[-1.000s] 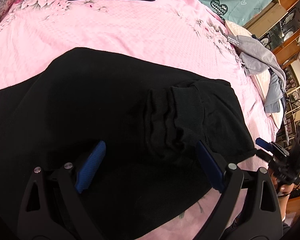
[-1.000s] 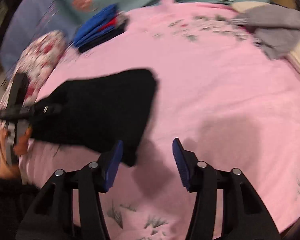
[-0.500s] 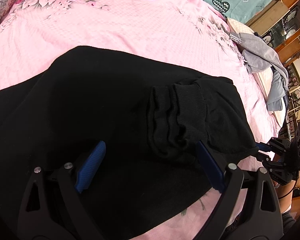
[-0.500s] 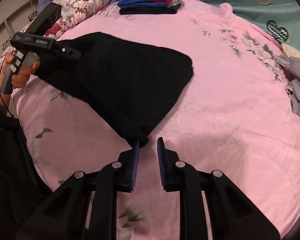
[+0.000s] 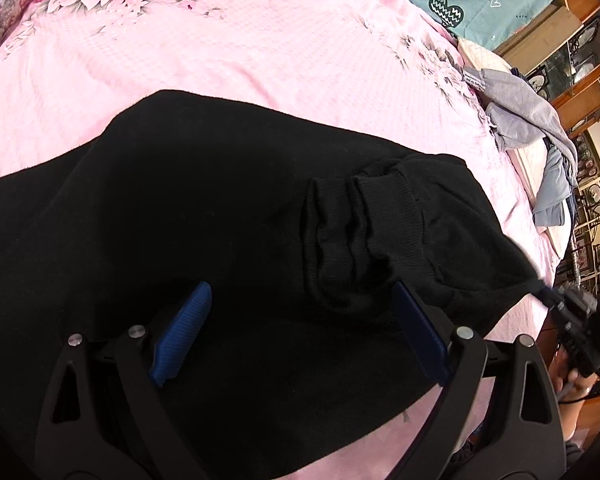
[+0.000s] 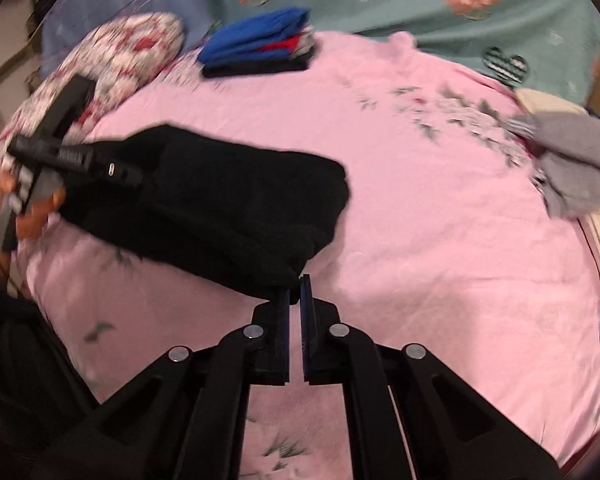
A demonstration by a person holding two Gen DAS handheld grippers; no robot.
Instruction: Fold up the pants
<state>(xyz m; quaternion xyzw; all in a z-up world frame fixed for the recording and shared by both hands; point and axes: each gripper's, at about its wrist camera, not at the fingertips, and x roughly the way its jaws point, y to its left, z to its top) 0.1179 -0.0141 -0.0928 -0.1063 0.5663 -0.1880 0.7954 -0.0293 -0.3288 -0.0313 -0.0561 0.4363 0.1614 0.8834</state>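
The black pants [image 5: 228,216] lie folded on the pink bedsheet [image 5: 260,52], at the near side of the bed, with a ribbed cuff [image 5: 388,216] turned over on top toward the right.

Left gripper [image 5: 300,332]: the blue-padded fingers [image 5: 182,336] stand wide apart just above the cloth, with no fabric pinched between them.

Right gripper [image 6: 294,292]: the jaws are closed to a narrow slit on the near right corner of the pants; the view is blurred, but the corner appears clamped between the pads.

Far side of the bed: a stack of folded clothes [image 6: 260,46], blue on top, with red and black beneath. Far right edge: a crumpled grey garment [image 5: 528,120].
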